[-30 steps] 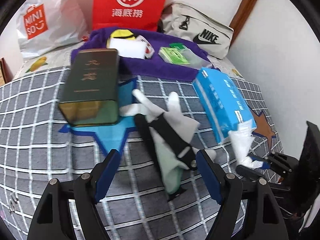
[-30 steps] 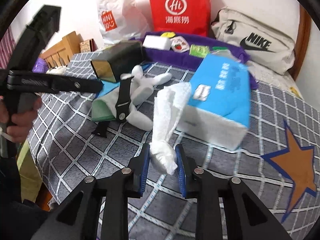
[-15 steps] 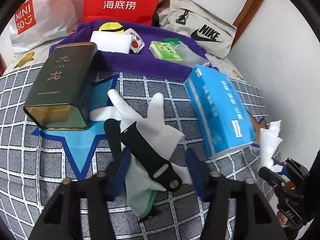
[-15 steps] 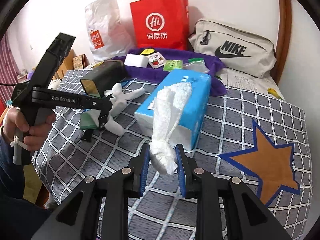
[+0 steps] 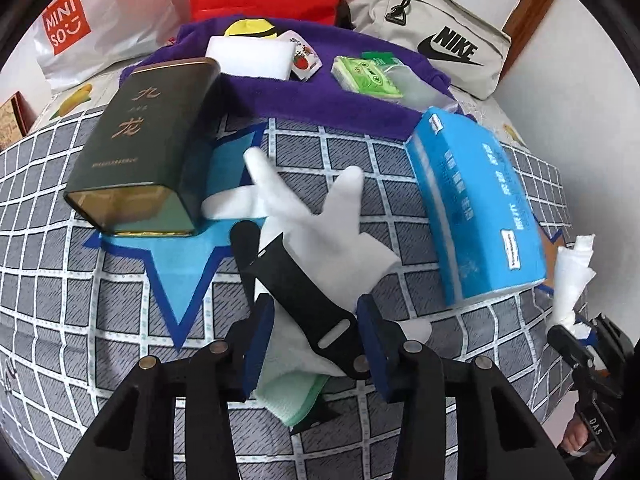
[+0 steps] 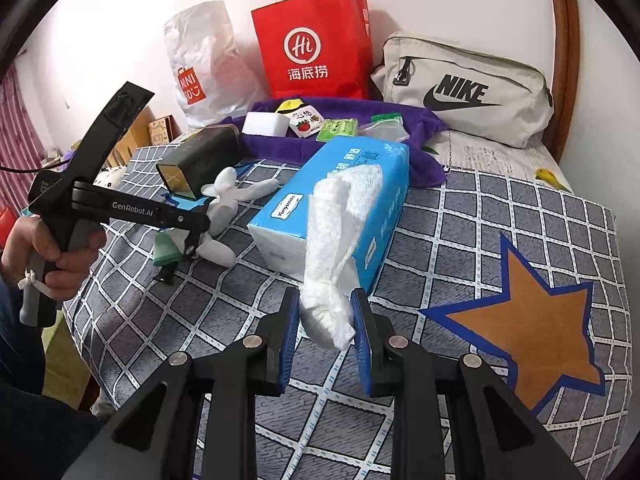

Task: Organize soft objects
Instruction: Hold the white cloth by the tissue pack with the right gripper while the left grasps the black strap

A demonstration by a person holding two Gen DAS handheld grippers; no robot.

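Note:
My left gripper (image 5: 314,346) is shut on a white glove (image 5: 320,220) with a black strap (image 5: 304,296) across it, at its green-edged cuff on the checked bedspread. The glove also shows in the right wrist view (image 6: 224,208), under the left gripper (image 6: 192,240). My right gripper (image 6: 326,338) is shut on a white tissue (image 6: 336,248) and holds it up in front of the blue tissue box (image 6: 340,200). That tissue (image 5: 572,276) and the box (image 5: 476,208) also show in the left wrist view.
A dark green tin (image 5: 144,148) lies left of the glove. A purple towel (image 5: 304,96) behind holds a white sponge (image 5: 250,56) and small packets. A red paper bag (image 6: 316,44), a Miniso bag (image 6: 200,64) and a Nike pouch (image 6: 464,88) stand along the wall.
My left gripper moved forward over the glove and closed on its cuff and strap. My right gripper pulled back with the tissue, away from the box.

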